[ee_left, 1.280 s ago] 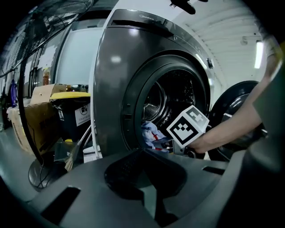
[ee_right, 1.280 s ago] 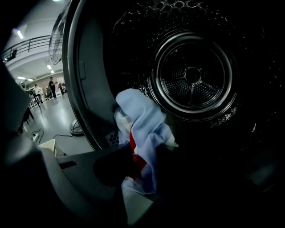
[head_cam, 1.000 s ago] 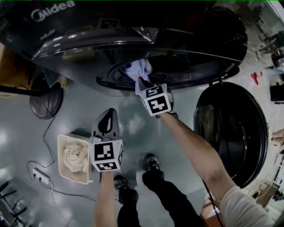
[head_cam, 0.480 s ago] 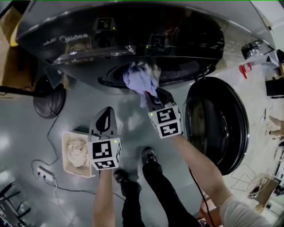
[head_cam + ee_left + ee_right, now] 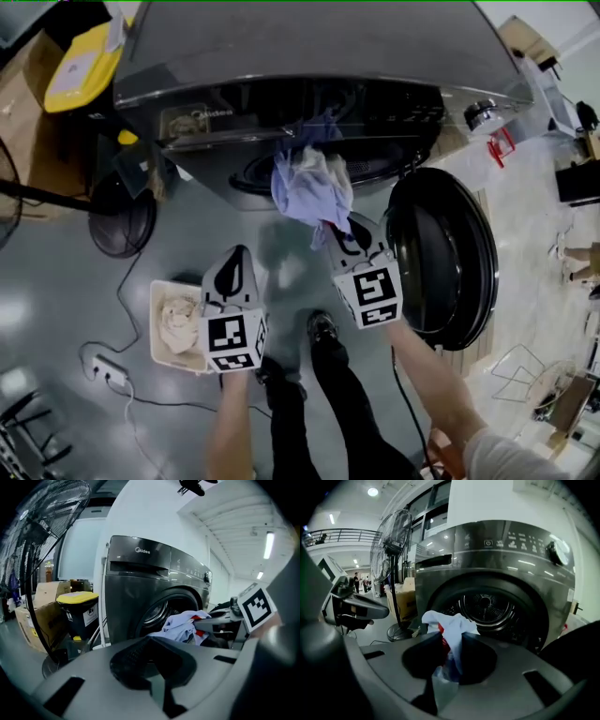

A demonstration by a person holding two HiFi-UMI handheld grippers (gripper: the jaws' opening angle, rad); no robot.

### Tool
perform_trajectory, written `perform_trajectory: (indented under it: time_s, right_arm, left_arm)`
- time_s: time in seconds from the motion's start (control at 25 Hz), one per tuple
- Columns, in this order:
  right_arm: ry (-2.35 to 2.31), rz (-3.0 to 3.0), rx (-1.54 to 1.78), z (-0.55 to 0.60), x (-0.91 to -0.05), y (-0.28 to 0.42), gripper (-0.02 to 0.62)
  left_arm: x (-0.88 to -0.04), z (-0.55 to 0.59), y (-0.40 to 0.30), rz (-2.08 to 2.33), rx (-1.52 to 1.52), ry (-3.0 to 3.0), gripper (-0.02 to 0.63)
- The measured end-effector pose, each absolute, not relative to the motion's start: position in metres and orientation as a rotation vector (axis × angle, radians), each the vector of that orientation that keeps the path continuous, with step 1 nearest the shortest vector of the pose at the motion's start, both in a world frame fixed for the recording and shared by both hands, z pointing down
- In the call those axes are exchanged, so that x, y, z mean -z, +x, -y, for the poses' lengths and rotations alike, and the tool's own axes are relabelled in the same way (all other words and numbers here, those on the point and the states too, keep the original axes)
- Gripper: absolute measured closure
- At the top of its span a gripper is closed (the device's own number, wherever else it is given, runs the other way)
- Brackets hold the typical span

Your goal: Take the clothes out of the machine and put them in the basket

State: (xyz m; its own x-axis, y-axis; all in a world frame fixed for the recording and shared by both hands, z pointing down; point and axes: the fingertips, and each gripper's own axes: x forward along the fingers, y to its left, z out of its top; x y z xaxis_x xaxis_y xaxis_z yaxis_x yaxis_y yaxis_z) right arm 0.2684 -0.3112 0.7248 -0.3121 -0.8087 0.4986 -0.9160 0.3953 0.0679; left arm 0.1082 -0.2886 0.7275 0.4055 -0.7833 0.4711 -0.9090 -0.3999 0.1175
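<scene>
Now I am holding the blue garment (image 5: 311, 187) pinched in the right gripper (image 5: 342, 234), its jaws nearly closed on it, at the mouth of the machine (image 5: 309, 56) ahead, judging the next move leftward and down, past the closed, empty left gripper (image 5: 232, 272), into the basket (image 5: 155, 323).

My right hand-held gripper (image 5: 339, 234) reaches forward from a bare forearm (image 5: 427, 375), its jaws pinched on a light-blue garment (image 5: 311, 187). My left hand-held gripper (image 5: 236, 258) sits beside it, nearer my body, jaws together with nothing between them. Both point forward and slightly down.
</scene>
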Motion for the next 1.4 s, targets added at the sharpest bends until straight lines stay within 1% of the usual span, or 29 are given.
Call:
perform_trajectory:
  time_s: [0.28,0.44,0.68,0.88,1.08,1.4]
  right_arm:
    - [1.454,2.293,-0.187,0.287,-0.661,0.237,0.502]
    - [1.376,2.344,-0.128,0.275,-0.642,0.198,0.502]
    - [1.216,2.442,-0.082,0.249,-0.627,0.109,0.503]
    - [1.087,2.517,-0.082,0.223,-0.626,0.032,0.503]
    - [1.004,2.578,-0.082,0.2,-0.618,-0.027,0.503]
    - [0.847,2.715,-0.045,0.159,-0.577,-0.121,0.503]
  left_arm:
    - [-0.687,0.271,0.084,1.539,-0.425,2.305,0.588]
    - [-0.667,0.262,0.053,1.609,-0.372,2.284,0.588]
    - [-0.651,0.232,-0.019,1.722,-0.348,2.198,0.588]
    - [-0.651,0.192,-0.098,1.847,-0.346,2.073,0.588]
    - [-0.65,0.148,-0.16,1.949,-0.319,1.967,0.588]
    - [-0.642,0.094,-0.246,2.084,-0.263,1.817,0.588]
